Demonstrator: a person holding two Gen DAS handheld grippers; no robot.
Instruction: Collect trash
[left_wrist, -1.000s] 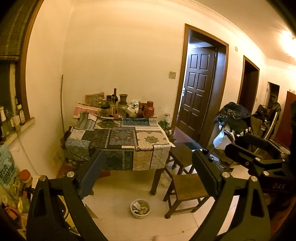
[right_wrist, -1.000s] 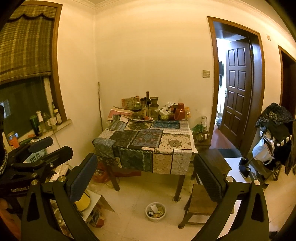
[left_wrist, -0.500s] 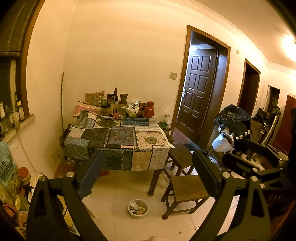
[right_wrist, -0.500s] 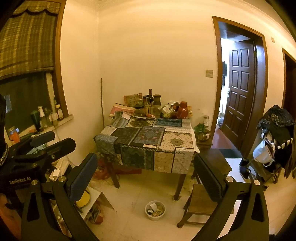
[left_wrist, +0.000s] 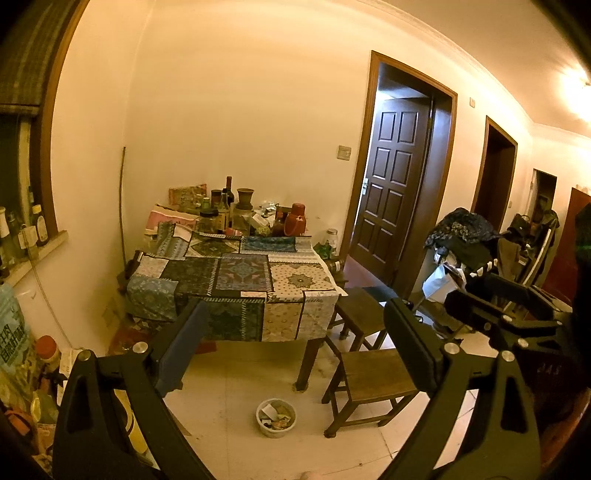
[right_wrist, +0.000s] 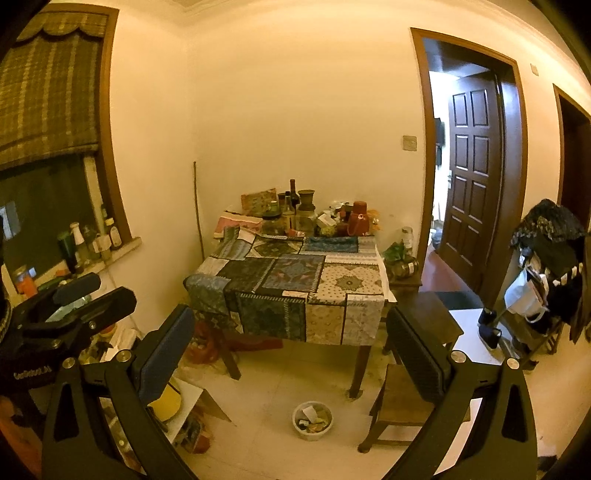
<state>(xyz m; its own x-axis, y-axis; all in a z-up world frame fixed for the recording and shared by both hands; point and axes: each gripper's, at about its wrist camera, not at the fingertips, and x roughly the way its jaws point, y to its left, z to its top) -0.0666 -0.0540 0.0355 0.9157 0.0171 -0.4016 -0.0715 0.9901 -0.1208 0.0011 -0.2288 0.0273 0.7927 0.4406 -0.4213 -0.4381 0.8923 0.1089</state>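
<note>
A small white bowl of trash (left_wrist: 276, 418) sits on the tiled floor in front of the table's right front leg; it also shows in the right wrist view (right_wrist: 312, 420). My left gripper (left_wrist: 295, 350) is open and empty, held well back from the table. My right gripper (right_wrist: 291, 350) is open and empty too, at a similar distance. The right gripper's body shows at the right of the left wrist view (left_wrist: 506, 317). The left gripper's body shows at the left of the right wrist view (right_wrist: 74, 306).
A table with a patchwork cloth (left_wrist: 236, 280) carries bottles, jars and a red jug (left_wrist: 295, 223) at the back. Two wooden stools (left_wrist: 373, 376) stand to its right. Clutter lies on the floor at left (right_wrist: 173, 406). A rack with clothes and bags (right_wrist: 546, 273) stands right of the open door (right_wrist: 472, 184).
Both grippers have drifted slightly, so the table and bowl shift a little in view. The jaws stay open and empty.
</note>
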